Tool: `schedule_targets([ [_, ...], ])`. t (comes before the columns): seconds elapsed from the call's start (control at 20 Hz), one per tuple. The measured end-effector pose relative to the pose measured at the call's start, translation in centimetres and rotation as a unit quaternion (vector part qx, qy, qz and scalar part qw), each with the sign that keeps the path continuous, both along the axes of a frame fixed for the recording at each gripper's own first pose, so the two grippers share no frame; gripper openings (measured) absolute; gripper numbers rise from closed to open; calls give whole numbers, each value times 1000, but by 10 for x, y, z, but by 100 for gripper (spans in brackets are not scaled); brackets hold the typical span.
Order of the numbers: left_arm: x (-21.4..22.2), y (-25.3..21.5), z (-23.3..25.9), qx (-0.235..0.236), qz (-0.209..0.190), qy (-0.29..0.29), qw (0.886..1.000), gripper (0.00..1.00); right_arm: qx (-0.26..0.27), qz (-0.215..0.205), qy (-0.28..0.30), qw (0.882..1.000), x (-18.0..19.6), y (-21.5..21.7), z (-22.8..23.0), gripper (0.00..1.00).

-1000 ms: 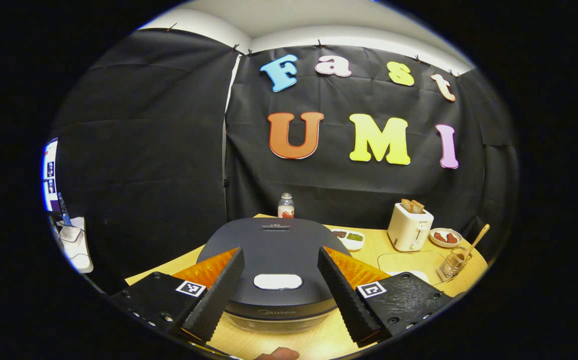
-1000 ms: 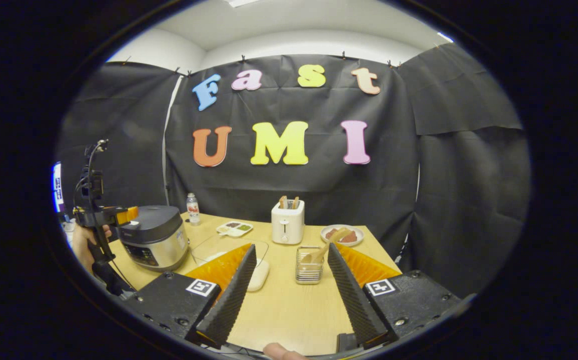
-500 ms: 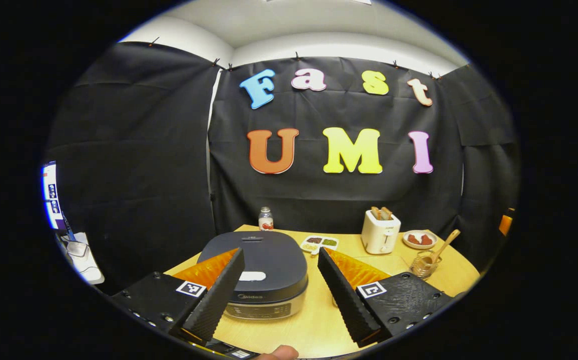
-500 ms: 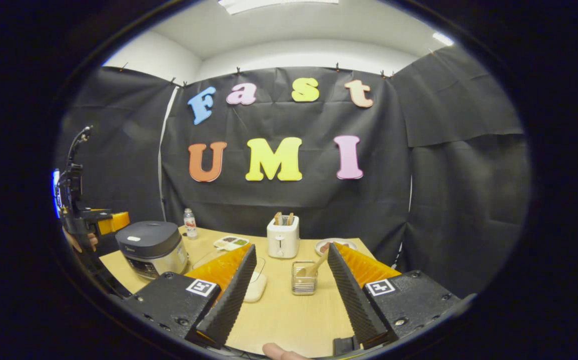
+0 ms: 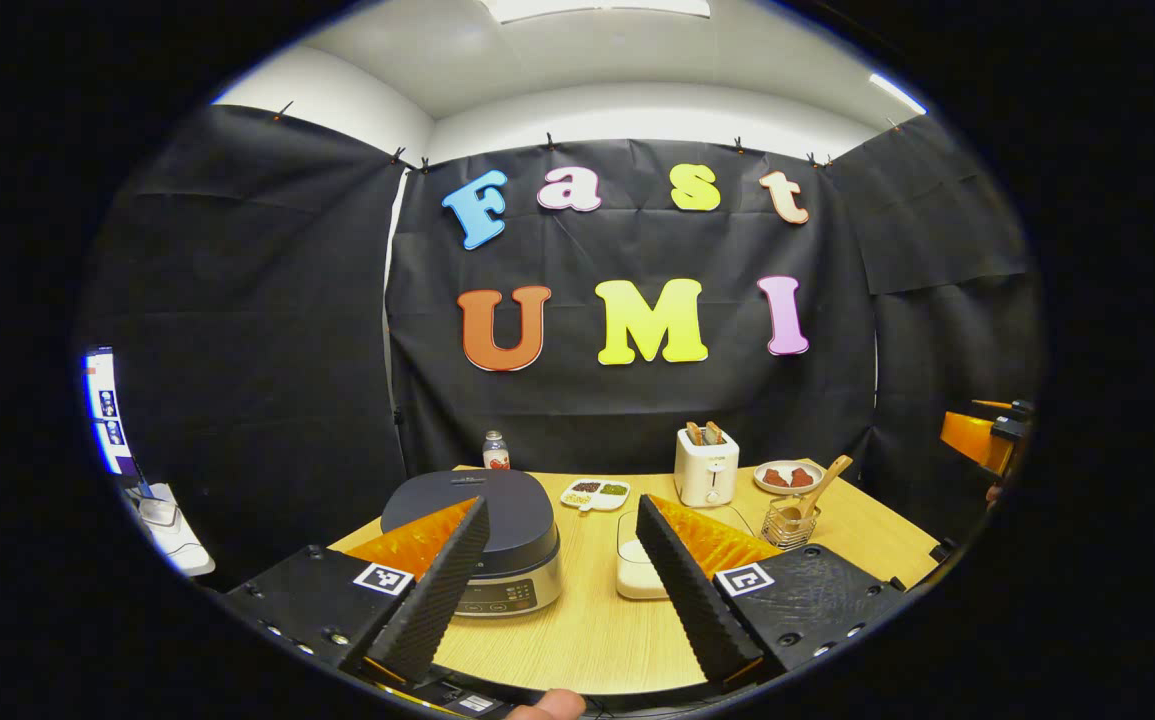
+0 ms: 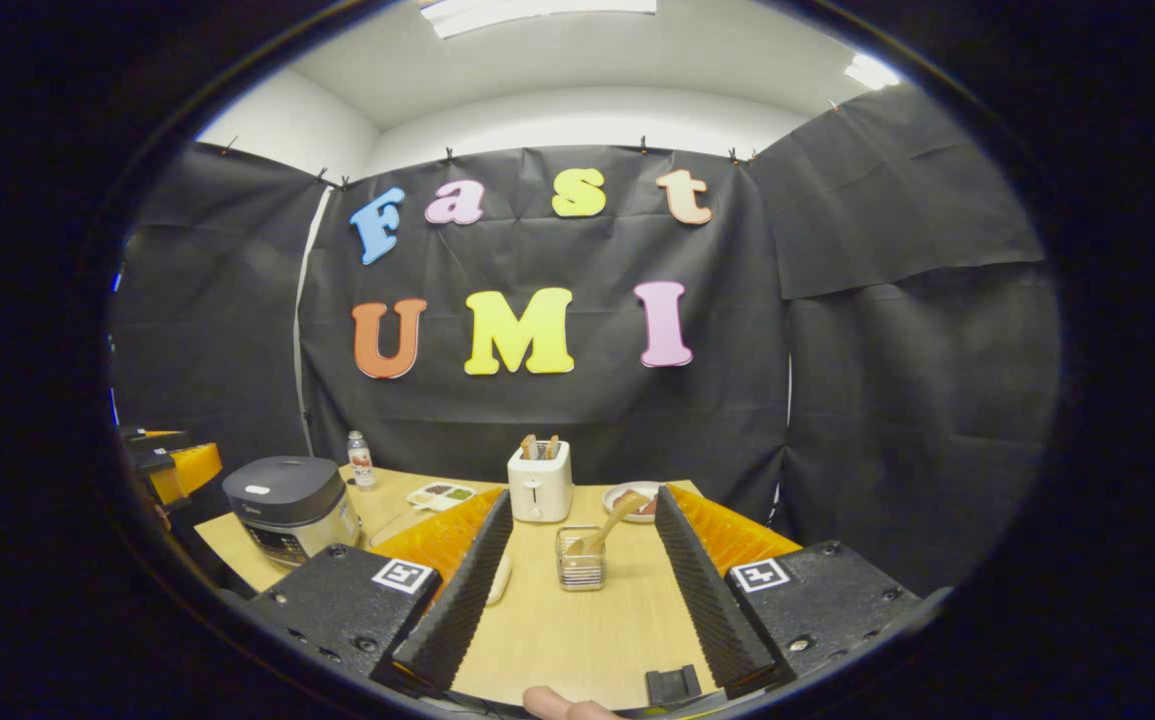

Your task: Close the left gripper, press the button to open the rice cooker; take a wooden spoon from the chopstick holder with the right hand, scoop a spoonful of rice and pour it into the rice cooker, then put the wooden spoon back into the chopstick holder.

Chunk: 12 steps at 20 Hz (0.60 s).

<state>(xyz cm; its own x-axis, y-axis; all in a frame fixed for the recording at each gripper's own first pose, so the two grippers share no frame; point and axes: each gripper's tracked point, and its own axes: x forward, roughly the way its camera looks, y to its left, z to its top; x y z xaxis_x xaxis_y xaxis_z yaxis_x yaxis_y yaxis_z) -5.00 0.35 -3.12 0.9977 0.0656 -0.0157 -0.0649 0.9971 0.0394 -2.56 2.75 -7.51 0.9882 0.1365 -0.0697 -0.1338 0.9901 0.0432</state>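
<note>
A pale wooden counter (image 5: 587,630) stands inside black cloth walls under a white ceiling. The rice cooker (image 5: 497,530) sits at its left end, lid down. The wooden spoon (image 6: 609,520) leans in the wire chopstick holder (image 6: 580,560) near the middle, with a toaster (image 6: 539,482) behind it. The left hand-held gripper (image 5: 557,590) and the right hand-held gripper (image 6: 577,600) both hang over the near edge, fingers spread apart, holding nothing.

Left hand-held gripper (image 5: 562,575) and right hand-held gripper (image 6: 577,580), fingers spread apart.
</note>
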Motion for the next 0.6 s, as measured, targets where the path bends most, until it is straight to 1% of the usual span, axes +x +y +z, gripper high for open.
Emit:
schedule_targets([
  [0.2,-21,4,-4,-13,20,-10,1000,95,-12,14,-5,1000,-9,8,-4,91],
  [0.25,-25,3,-7,-17,22,-10,1000,95,-15,21,-2,1000,-11,12,-8,93],
  [0.3,-28,2,-10,-20,20,-9,1000,95,-18,26,1,1000,-14,15,-14,91],
  [0.35,-30,0,-12,-18,16,-9,1000,95,-20,29,2,999,-16,17,-15,91],
  [0.4,-32,0,-15,-15,15,-8,1000,95,-22,31,2,999,-16,19,-16,93],
  [0.45,-34,2,-16,-13,18,-9,1000,95,-24,34,3,999,-17,21,-16,91],
  [0.6,-39,7,-22,-13,21,-13,1000,95,-6,54,4,999,-26,33,-14,92],
])
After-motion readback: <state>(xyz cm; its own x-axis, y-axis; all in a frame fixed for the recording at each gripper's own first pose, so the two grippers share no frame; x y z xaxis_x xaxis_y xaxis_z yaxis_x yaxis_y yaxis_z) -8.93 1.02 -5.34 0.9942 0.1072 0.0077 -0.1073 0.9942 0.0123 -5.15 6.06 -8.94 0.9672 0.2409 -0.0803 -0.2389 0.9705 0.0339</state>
